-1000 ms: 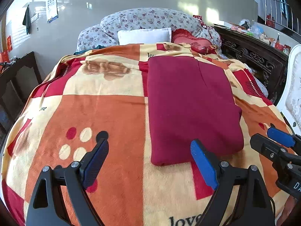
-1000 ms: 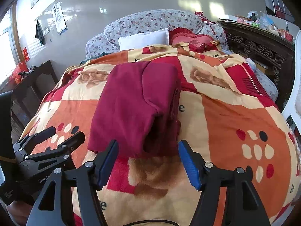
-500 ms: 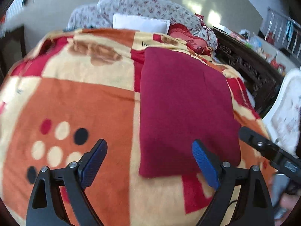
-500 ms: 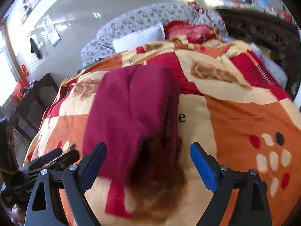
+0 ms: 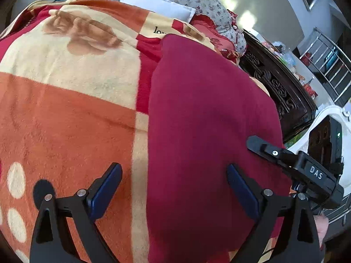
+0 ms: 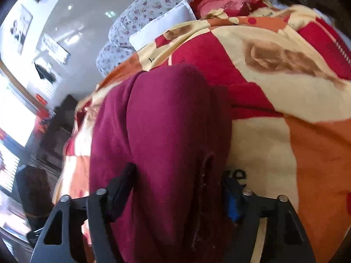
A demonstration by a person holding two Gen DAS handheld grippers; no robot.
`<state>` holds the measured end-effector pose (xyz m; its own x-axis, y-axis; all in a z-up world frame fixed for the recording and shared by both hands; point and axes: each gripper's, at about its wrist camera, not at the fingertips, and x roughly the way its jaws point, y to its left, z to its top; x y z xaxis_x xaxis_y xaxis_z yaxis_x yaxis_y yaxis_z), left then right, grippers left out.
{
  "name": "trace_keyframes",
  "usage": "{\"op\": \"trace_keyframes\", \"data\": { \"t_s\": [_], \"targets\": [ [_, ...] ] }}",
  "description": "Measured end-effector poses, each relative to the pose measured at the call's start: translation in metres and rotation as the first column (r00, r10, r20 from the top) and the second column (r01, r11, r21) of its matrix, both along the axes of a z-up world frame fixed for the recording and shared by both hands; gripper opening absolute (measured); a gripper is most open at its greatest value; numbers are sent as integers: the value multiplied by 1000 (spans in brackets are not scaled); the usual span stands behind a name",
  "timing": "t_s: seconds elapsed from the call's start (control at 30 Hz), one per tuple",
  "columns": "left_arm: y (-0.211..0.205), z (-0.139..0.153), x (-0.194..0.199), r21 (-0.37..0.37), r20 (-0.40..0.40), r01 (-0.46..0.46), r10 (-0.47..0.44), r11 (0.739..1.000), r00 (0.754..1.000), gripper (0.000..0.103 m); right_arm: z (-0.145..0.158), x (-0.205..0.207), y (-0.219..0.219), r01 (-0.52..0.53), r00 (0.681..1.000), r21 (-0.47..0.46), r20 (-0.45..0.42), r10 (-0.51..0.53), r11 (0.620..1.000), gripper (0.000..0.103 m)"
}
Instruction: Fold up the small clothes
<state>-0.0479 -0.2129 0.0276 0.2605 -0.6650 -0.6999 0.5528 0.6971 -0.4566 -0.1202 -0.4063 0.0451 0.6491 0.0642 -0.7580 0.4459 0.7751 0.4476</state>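
Both grippers have dropped much closer to the folded maroon garment (image 5: 208, 131) since a second ago. It lies on the patterned blanket (image 5: 65, 120) covering the bed, below the white pillow (image 5: 158, 4). Left gripper (image 5: 174, 188) hangs with jaws spread wide, straddling the garment's left edge near its lower end, nothing between them pinched. Right gripper (image 6: 178, 188) has its jaws apart on either side of the garment's right-hand fold; cloth fills the gap, but I cannot tell if they press it.
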Motion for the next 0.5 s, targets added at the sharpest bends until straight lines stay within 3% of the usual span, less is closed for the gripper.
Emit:
{"op": "trace_keyframes", "data": {
  "t_s": [0.03, 0.07, 0.1, 0.17, 0.33, 0.5],
  "targets": [
    [-3, 2, -3, -5, 8, 37, -37, 999, 999, 77, 2, 0, 3, -9, 1000, -13, -3, 9, 1000, 56],
    [-5, 4, -6, -18, 3, 71, -71, 997, 998, 59, 7, -1, 6, -16, 1000, -25, 1, 16, 1000, 52],
    [-6, 9, -10, -6, 21, 69, -69, 998, 997, 57, 11, -2, 8, -20, 1000, -25, 7, 20, 999, 44],
    [-5, 19, -18, 15, 56, 82, -82, 997, 995, 49, 24, -8, 14, -33, 999, -14, 30, 34, 999, 40],
    [27, 55, -41, 16, 101, 85, -86, 996, 991, 46, 54, -22, 44, -77, 995, -11, 67, 78, 997, 40],
    [79, 74, -61, 55, 85, 63, -68, 996, 994, 46, 66, -36, 94, -160, 985, 20, 68, 158, 987, 40]
  ]
}}
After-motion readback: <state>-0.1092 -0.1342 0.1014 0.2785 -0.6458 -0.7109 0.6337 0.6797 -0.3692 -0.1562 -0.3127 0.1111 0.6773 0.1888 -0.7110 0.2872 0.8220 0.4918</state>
